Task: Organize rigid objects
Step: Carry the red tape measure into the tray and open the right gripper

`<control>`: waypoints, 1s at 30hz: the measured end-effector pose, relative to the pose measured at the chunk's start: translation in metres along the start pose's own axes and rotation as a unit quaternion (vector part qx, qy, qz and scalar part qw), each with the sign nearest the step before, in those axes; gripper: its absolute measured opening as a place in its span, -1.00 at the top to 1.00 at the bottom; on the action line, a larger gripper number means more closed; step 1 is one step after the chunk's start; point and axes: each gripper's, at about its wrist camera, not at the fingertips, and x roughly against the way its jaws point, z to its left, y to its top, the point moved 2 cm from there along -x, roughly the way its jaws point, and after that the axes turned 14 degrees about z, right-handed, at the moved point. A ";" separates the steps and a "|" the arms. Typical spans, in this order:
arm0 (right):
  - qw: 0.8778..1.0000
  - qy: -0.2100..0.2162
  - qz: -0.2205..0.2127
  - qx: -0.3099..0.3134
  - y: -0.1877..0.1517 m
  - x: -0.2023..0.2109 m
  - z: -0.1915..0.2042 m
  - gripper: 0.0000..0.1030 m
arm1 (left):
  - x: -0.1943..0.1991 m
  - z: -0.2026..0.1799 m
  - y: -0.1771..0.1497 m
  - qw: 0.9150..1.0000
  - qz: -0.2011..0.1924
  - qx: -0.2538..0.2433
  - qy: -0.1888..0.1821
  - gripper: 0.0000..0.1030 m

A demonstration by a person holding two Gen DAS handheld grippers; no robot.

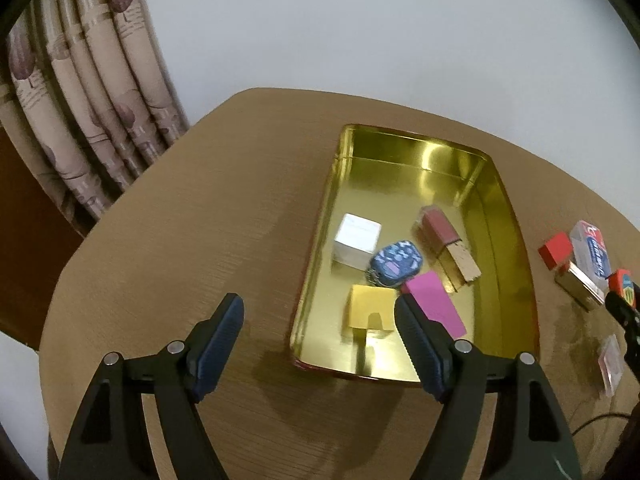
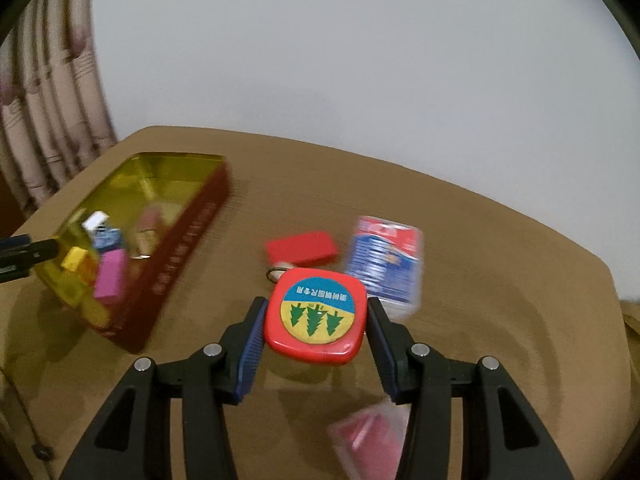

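A gold tin tray point(image 1: 508, 240) with red outer walls lies on the round brown table point(image 1: 180, 240). In it lie a white box point(image 1: 357, 241), a blue patterned tin point(image 1: 395, 263), a pink-and-gold box point(image 1: 448, 246), a yellow block point(image 1: 370, 312) and a pink block point(image 1: 436, 308). My left gripper point(image 1: 319, 322) is open and empty above the tray's near left corner. My right gripper point(image 2: 316, 320) is shut on a red tape measure point(image 2: 316, 318) with a blue and yellow tree label, held above the table right of the tray point(image 2: 184, 236).
On the table right of the tray lie a red block point(image 2: 302, 248), a blue and white clear-cased box point(image 2: 384, 264), a gold box point(image 1: 580, 286) and a clear case with red inside point(image 2: 372, 436). A patterned curtain point(image 1: 80, 100) hangs at the left.
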 end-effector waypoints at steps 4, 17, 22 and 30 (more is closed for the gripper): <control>0.999 0.020 -0.002 0.028 0.005 0.007 0.034 0.04 | -0.001 0.008 0.003 1.000 0.002 0.013 0.000 -0.47; 0.993 0.066 -0.010 0.099 0.035 0.002 0.131 0.04 | -0.003 0.030 0.010 0.998 0.006 0.054 -0.005 -0.48; 0.991 0.070 0.001 0.111 0.041 -0.011 0.150 0.04 | -0.003 0.037 0.013 0.998 0.006 0.064 -0.005 -0.48; 0.990 0.072 0.021 0.121 0.040 -0.035 0.165 0.04 | -0.006 0.043 0.015 0.996 0.011 0.083 -0.004 -0.48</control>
